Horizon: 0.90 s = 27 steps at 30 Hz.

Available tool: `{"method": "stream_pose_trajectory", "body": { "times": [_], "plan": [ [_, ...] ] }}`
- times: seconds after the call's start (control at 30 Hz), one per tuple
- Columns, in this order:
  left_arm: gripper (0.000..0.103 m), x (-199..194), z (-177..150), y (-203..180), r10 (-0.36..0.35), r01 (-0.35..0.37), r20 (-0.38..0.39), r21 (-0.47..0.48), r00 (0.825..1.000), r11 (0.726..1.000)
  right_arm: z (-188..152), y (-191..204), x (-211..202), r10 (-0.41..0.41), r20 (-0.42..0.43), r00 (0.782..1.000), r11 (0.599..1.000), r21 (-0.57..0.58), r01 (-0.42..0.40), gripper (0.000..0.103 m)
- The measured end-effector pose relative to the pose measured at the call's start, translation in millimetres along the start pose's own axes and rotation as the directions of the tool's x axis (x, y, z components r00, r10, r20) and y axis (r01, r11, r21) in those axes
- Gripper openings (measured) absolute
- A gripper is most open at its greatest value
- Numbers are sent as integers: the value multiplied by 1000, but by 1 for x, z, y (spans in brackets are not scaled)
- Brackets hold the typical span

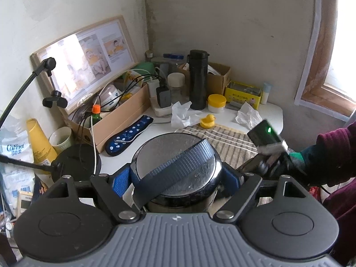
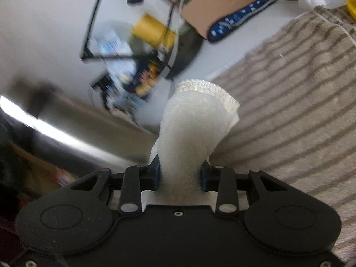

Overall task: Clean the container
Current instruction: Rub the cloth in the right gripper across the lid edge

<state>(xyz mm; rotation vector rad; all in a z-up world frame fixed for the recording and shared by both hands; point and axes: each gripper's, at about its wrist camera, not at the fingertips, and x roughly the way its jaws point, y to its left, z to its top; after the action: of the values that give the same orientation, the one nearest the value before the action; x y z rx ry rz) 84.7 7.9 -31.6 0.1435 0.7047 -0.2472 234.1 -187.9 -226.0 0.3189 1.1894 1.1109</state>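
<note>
My left gripper is shut on a steel container with a round metal lid and a dark blue strap across the top; it stands over a striped towel. My right gripper is shut on a folded white cloth that sticks forward past the fingers. The container's shiny steel wall shows blurred just left of the cloth in the right wrist view. The right gripper's body with a green light shows at the right of the left wrist view.
The striped towel covers a white table. Behind are a yellow duck, crumpled tissues, a black flask, a yellow-lidded jar, a cardboard box, a blue dotted case and a black stand base.
</note>
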Motion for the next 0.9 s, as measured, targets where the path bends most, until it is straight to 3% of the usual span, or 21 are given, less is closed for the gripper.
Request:
{"method": "stream_pose_trajectory", "body": {
  "times": [0.2,0.43,0.73,0.77,0.9],
  "plan": [
    [83,-11,-16,19,-69,69,51,16,996,998,-4,12,9,-85,-21,996,989,-126,81,32],
    [83,-31,-41,41,-101,106,116,-37,988,994,0,20,11,-104,-47,993,982,-164,95,32],
    [83,-41,-59,46,-116,123,158,-36,981,992,1,28,16,-144,-68,987,973,-191,129,32],
    [83,-41,-60,47,-119,126,159,-36,980,991,3,28,15,-128,-71,989,978,-173,114,32],
    [83,-42,-58,49,-155,156,158,6,975,988,12,19,3,85,-21,996,996,15,-84,32]
  ]
}}
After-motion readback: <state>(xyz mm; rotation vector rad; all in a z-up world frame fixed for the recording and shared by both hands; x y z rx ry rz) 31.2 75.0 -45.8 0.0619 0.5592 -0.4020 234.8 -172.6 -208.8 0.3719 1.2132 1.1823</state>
